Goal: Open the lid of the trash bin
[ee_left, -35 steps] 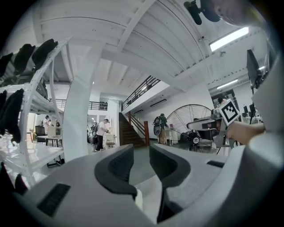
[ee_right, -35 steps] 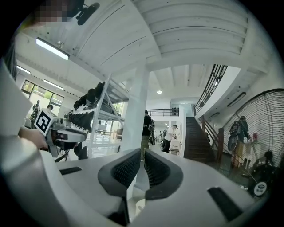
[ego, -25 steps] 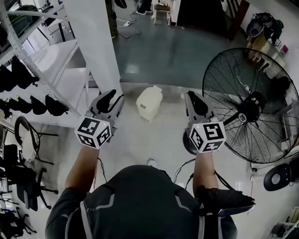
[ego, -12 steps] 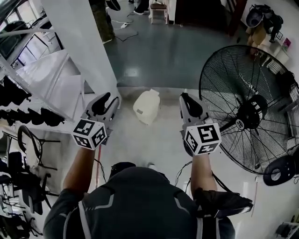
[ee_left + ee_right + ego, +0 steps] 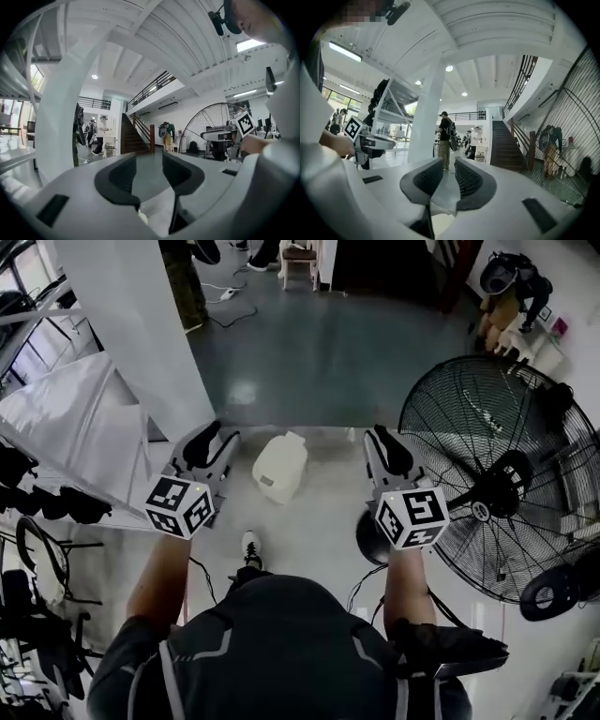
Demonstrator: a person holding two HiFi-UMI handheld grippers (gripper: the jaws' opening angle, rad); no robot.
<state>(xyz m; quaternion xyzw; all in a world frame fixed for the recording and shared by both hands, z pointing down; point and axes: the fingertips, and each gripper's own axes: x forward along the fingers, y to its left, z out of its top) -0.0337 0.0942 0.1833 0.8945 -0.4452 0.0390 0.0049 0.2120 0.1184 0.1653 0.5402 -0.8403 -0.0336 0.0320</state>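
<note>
The white trash bin (image 5: pixel 279 468) stands on the pale floor ahead of me with its lid down, between and beyond my two grippers. My left gripper (image 5: pixel 212 439) is held level to the bin's left. Its jaws are opening and nothing is between them (image 5: pixel 149 164). My right gripper (image 5: pixel 382 441) is held level to the bin's right. Its jaws are opening too, with a narrow gap and nothing between them (image 5: pixel 445 176). Neither gripper touches the bin.
A big black floor fan (image 5: pixel 497 484) stands close on the right. A white pillar (image 5: pixel 131 324) and racks of dark gear (image 5: pixel 47 493) are on the left. People stand far off by a staircase (image 5: pixel 506 140). My shoe (image 5: pixel 251 549) shows below the bin.
I have walked forward with both grippers. The bin has slid lower and a little left in the head view, so it is nearer. The fan fills more of the right side.
</note>
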